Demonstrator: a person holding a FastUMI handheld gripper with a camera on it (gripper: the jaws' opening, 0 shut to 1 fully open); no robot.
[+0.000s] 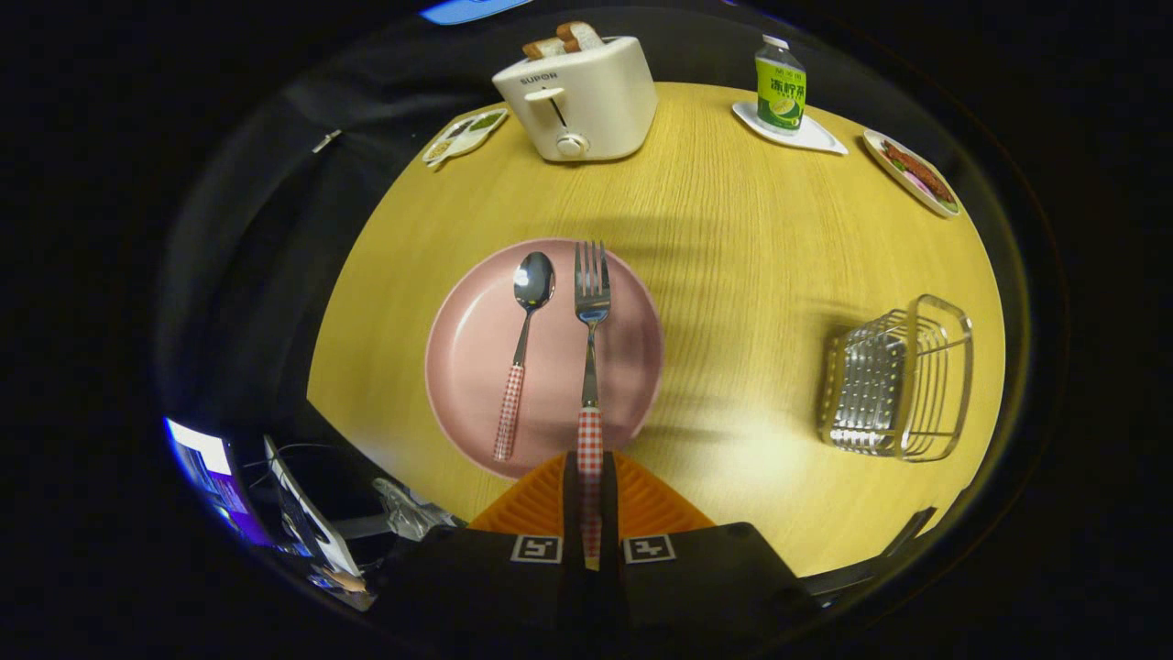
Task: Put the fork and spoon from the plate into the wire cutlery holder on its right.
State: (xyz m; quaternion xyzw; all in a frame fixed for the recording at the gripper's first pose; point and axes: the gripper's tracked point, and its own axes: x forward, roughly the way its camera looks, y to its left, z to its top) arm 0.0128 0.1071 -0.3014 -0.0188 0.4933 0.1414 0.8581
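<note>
A pink plate [467, 367] lies on the round wooden table just ahead of my fingers. On it a spoon [522, 348] with a red-checked handle rests to the left, bowl pointing away. Beside it on the right is the fork [591, 312], tines pointing away. Its red-checked handle runs back between my two orange fingers [541, 500]. My gripper [590, 472] is shut on that handle, both fingers pressed against it. The wire cutlery holder [903, 380] stands on the table to the right of the plate, a good way from the fingers.
At the far side of the table stand a white toaster [582, 101] with bread in it, a small dish [463, 136] to its left, a green-labelled bottle [780, 87] on a white coaster, and a plate of food [916, 172] at the right rim. Bare wood lies between plate and holder.
</note>
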